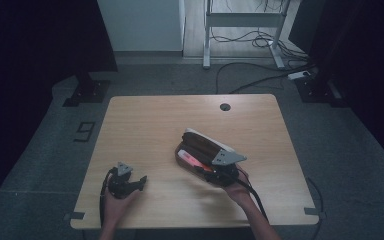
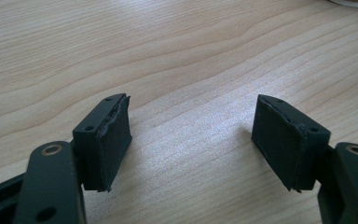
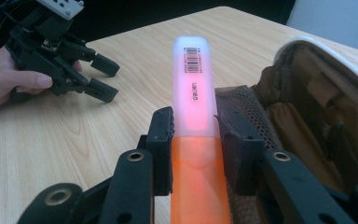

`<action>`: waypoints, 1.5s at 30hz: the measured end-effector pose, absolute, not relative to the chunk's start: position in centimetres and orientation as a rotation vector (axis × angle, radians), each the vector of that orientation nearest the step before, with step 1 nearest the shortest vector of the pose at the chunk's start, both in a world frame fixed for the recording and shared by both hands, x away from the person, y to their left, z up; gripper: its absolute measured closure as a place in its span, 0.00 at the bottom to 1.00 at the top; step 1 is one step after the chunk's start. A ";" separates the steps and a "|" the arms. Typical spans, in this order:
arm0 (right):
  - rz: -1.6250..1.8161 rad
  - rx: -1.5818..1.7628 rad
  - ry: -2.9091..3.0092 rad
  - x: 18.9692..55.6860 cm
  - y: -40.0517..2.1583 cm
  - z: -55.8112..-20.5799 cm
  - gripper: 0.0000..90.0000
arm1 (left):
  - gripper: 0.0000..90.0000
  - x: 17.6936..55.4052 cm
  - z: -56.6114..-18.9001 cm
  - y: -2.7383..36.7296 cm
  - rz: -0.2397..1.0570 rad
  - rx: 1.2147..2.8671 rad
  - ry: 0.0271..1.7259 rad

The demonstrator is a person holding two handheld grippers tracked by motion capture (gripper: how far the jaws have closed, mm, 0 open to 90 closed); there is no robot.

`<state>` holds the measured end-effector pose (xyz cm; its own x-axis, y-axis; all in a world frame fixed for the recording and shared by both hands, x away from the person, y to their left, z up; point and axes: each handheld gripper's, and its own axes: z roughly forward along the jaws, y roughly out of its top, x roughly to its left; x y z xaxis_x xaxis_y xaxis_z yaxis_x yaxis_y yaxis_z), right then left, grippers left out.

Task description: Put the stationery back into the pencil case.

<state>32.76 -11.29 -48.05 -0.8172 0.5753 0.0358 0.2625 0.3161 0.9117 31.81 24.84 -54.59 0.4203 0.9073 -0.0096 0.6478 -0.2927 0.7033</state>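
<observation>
An orange highlighter [image 3: 193, 93] with a frosted cap and a barcode label sits between the pads of my right gripper [image 3: 193, 128], which is shut on its barrel. In the high view that gripper [image 1: 206, 169] holds the highlighter [image 1: 189, 159] at the near side of an open brown pencil case [image 1: 202, 144]. The case's mesh pocket and tan lining [image 3: 317, 116] lie just right of the jaws. My left gripper [image 2: 191, 135] rests open over bare wood with nothing between its pads; it lies at the front left of the table [image 1: 141, 181], held by a hand.
The light wooden table [image 1: 155, 120] has a cable hole [image 1: 225, 106] near its far edge. Beyond it are a white desk frame [image 1: 242, 20] and cables on grey floor. My left gripper [image 3: 103, 79] also appears far left in the right gripper view.
</observation>
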 end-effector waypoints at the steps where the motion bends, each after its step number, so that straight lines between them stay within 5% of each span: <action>1: 1.500 0.756 2.289 32.8 -11.4 -48.0 0.73 | 0.31 31.8 -54.6 24.8 0.527 2.043 1.311; 45: 1.360 0.815 2.261 37.5 -14.2 -46.7 0.73 | 0.31 31.8 -54.6 24.9 0.526 2.042 1.311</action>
